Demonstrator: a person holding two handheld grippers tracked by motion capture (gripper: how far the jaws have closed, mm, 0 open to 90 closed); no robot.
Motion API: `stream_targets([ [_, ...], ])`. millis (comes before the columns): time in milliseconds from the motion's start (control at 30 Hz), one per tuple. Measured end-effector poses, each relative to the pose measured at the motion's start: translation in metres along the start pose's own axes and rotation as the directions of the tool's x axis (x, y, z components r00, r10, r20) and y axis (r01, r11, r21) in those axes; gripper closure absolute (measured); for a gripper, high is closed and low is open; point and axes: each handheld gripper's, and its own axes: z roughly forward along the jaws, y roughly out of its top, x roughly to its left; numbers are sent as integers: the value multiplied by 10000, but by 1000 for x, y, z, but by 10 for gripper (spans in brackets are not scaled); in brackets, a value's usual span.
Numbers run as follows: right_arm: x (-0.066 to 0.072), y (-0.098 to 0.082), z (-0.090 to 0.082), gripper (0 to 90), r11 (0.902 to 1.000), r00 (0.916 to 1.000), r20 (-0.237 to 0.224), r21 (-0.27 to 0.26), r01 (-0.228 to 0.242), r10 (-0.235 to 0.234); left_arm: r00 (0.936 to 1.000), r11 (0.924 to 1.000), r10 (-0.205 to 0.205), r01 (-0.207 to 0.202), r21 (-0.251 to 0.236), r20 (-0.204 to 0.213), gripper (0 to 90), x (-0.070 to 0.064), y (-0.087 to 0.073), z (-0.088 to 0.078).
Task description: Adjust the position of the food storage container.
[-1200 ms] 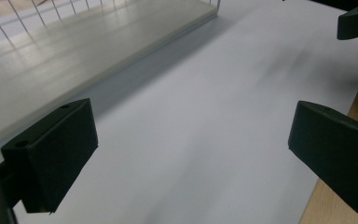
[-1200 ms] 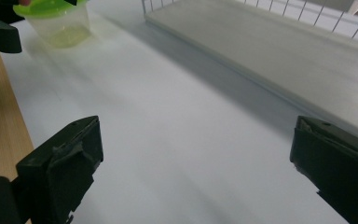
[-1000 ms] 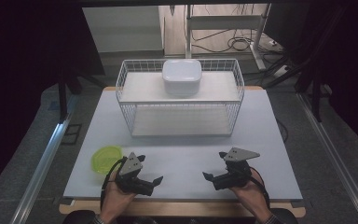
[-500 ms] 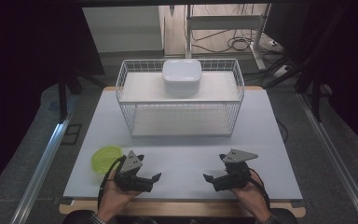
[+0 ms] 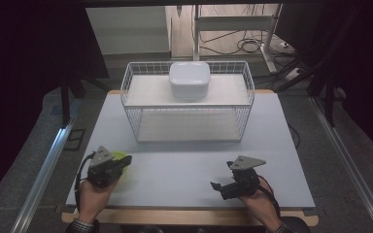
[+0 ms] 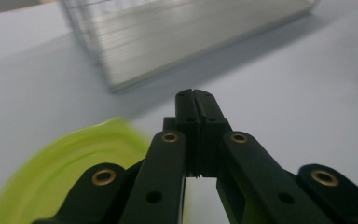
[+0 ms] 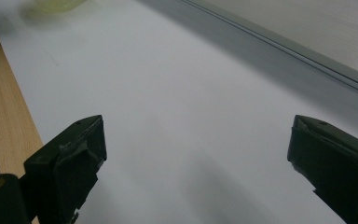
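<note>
Green plate (image 5: 120,156) lies under left tongs (image 6: 196,100).

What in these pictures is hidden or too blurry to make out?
- Green plate, high view: mostly covered by the left gripper.
- Same plate, left gripper view: motion-blurred, cut by the bottom edge.
- White container, high view: contents hidden by its top.
- Wire basket, right gripper view: cut off by the frame.

I see a smooth, matt white table top (image 5: 184,170) with a pale wood edge (image 7: 4,112). The basket (image 5: 245,104) looks like white-coated metal wire. The lime plate (image 6: 51,172) and white lidded box (image 5: 189,80) look like plastic, faintly glossy. My gripper jaws are matt black.
</note>
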Motion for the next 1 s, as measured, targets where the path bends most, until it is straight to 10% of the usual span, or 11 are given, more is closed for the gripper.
stream_targets([
  [167,-1,0,0,51,10000,10000,28,39,13,-13,9949,9972,-748,743,-104,-679,898,27,-12,-13],
  [433,0,0,1,57,9999,10000,66,167,44,-45,9684,9863,-1632,1647,-78,-1886,898,57,-38,-31],
  [733,1,-1,2,61,9996,9998,110,249,146,-148,9505,9749,-1861,2101,736,-2487,897,65,-49,-27],
  [1000,1,-1,4,64,9994,9998,84,293,194,-196,9495,9688,-1971,2268,998,-2443,896,63,-51,-21],
])
